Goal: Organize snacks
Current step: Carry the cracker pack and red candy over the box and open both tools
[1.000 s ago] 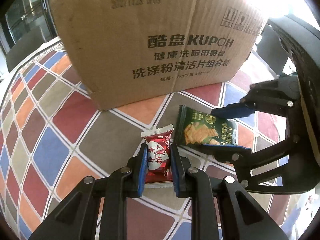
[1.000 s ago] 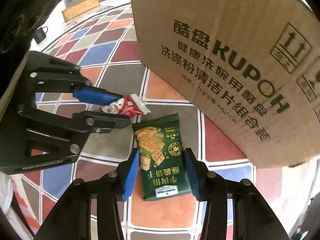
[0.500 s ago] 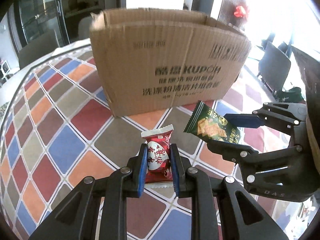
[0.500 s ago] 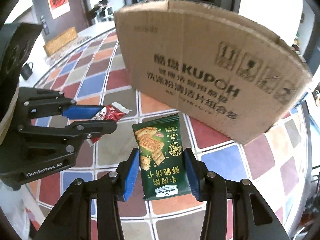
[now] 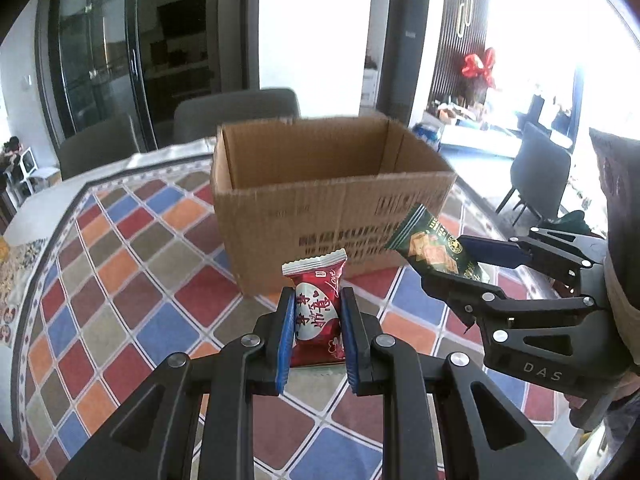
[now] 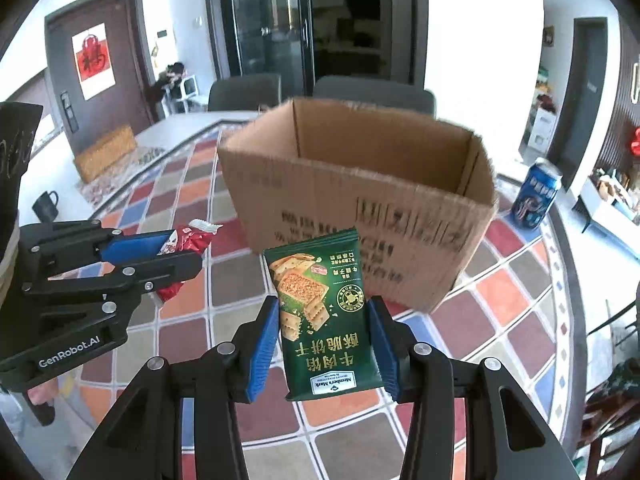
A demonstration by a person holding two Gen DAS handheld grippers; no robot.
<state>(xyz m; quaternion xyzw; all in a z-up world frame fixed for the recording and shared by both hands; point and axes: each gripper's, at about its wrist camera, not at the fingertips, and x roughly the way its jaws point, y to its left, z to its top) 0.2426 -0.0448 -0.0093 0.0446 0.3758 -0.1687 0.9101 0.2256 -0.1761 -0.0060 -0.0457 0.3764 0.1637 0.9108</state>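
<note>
1. Left wrist view: the left gripper (image 5: 315, 322) pinches a red snack packet (image 5: 318, 310) between its blue pads, upright, sealed end pointing away from the wrist. The cardboard box (image 5: 320, 200) stands ahead of and below the fingertips, its open top facing up.
2. Right wrist view: the right gripper (image 6: 325, 336) clamps a green cracker packet (image 6: 324, 312) by its long edges, label toward the camera, with the same box directly ahead, beyond the fingertips.
3. Relative position: the two grippers sit side by side and near each other, each visible at the inner edge of the other's view, both clear of the chequered tablecloth (image 5: 120, 264).
4. Pose: both grippers point forward and downward toward the near wall of the box; neither packet is over the opening yet.
5. Step in hand, as judged: carrying both packets to the box for release.
6. Doing it well: bring each packet past the near rim before loosening the pads, so it falls inside and not against the outer wall; keep the grippers apart, as they could collide over the narrow opening.
7. Limit of view: the box floor is hidden by the near wall, so its contents cannot be told.
8. Bystander object: a blue can (image 6: 536, 194) stands to the right of the box, well clear of the right gripper.
</note>
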